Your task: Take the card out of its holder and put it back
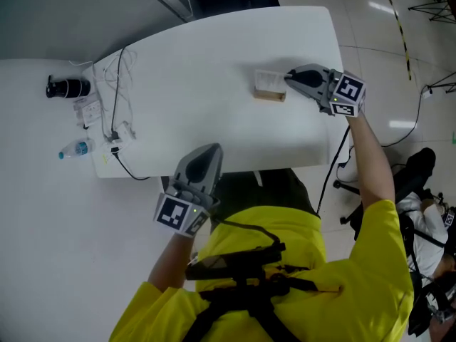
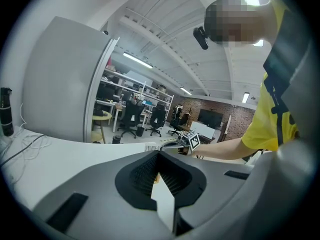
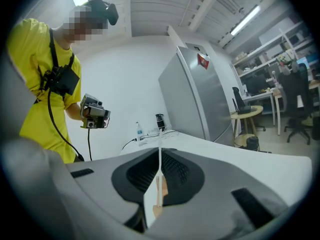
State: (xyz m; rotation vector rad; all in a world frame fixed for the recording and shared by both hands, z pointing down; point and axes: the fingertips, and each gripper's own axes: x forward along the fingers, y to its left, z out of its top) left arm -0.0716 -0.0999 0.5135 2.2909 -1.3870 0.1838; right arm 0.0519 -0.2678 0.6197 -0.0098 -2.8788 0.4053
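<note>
Head view: on the white tabletop (image 1: 214, 63) the card (image 1: 268, 80) stands upright in its wooden holder (image 1: 269, 96), far side and to the right. Its long axis runs left to right across the tabletop. The right gripper (image 1: 291, 78) reaches in from the right with its tips at the card's right end, so the card lies straight ahead of those jaws, along their own line. The left gripper (image 1: 208, 154) hangs over the near edge, well apart from the card, so the right hand is clearly the nearer one. Left gripper view: these jaws are closed together with nothing between them. The card (image 2: 150, 147) shows only as a small white sliver far off across the tabletop, with the right gripper at its end. Right gripper view: the jaws are pressed together on the card (image 3: 160, 159), seen edge-on as a thin white vertical line. The tan wood of the holder (image 3: 162, 188) shows low between them, just under the grip. From this the card appears seated in, or right at, the slot. Any lift should therefore go straight up along the slot, keeping the card's face parallel to it so the card does not bind.
</note>
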